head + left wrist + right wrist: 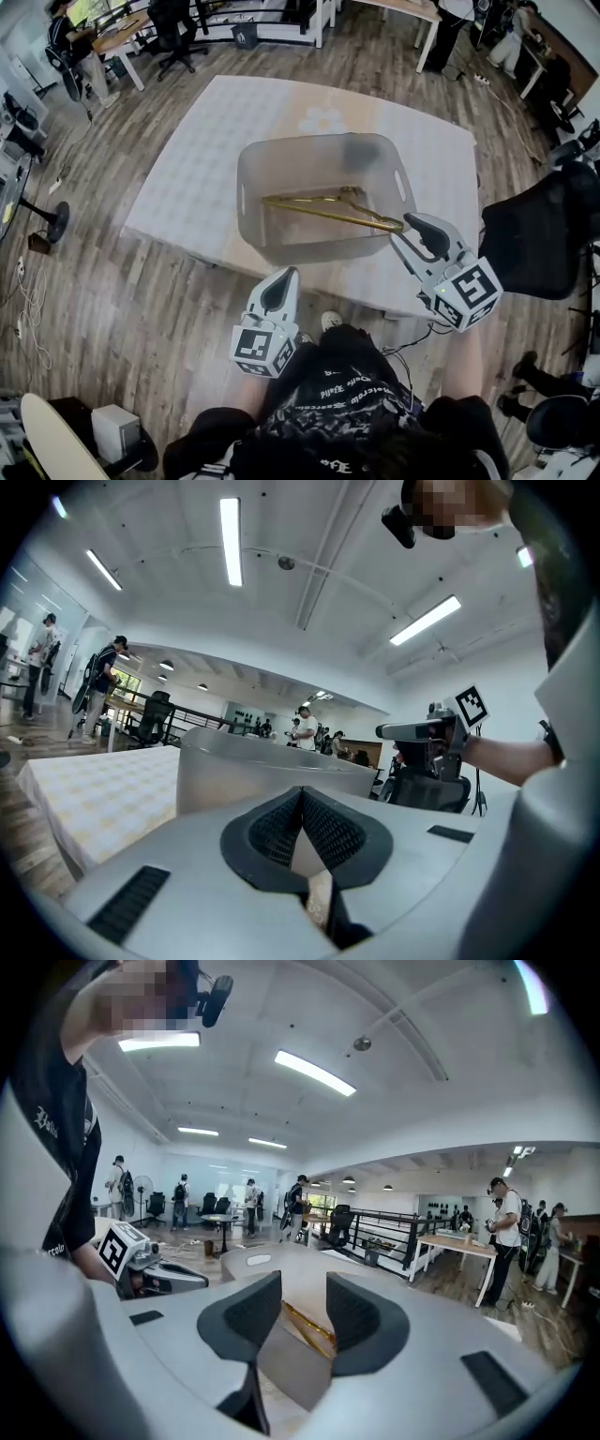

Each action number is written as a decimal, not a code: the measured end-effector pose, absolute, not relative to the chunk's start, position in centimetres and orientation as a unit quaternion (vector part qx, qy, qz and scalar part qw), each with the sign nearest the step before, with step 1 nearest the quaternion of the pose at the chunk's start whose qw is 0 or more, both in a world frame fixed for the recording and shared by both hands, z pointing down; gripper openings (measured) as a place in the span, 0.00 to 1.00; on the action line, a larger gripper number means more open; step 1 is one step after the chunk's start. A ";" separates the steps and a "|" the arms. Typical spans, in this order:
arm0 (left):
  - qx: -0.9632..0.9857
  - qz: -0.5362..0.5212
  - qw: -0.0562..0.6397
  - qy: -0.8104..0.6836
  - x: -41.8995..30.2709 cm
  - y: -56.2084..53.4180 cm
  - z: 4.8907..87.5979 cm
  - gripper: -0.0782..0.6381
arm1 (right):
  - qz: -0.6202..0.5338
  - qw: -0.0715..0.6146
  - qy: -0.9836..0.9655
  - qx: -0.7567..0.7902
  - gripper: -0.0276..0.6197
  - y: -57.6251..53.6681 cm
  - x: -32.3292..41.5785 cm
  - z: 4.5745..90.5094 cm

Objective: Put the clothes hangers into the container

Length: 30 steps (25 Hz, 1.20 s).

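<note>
Head view: container (281, 246) on pale patterned table (202, 150), wooden floor (122, 291), desks (122, 33) beyond.

no legible text, shirt print (342, 386) too blurred

Open-topped container (251, 183): mouth unobstructed from above, walls bar side entry. Gold hangers (319, 210) lie aslant across its near floor, far half bare. Bare tabletop (192, 159) left of and behind it. At near-right rim sits right claw (410, 225); black chair (534, 234) crowds that side. Off the near edge, left claw (284, 281), clear of the walls
</note>
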<state>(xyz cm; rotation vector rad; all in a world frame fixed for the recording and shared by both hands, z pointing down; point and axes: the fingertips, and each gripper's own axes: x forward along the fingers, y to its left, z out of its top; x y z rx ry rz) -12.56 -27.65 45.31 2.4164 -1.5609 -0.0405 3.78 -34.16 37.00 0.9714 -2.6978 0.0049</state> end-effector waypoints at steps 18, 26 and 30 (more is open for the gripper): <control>0.865 -0.035 0.126 -0.485 -9.2 -23.7 44.8 0.14 | 0.153 -0.021 -0.894 0.420 0.31 -24.9 6.6 44.8; 0.864 -0.022 0.126 -0.486 -9.0 -23.3 45.7 0.14 | 0.156 0.001 -0.882 0.445 0.31 -24.3 6.9 46.9; 0.863 -0.018 0.128 -0.488 -9.0 -23.3 46.2 0.14 | 0.141 0.033 -0.882 0.448 0.31 -24.1 6.5 47.9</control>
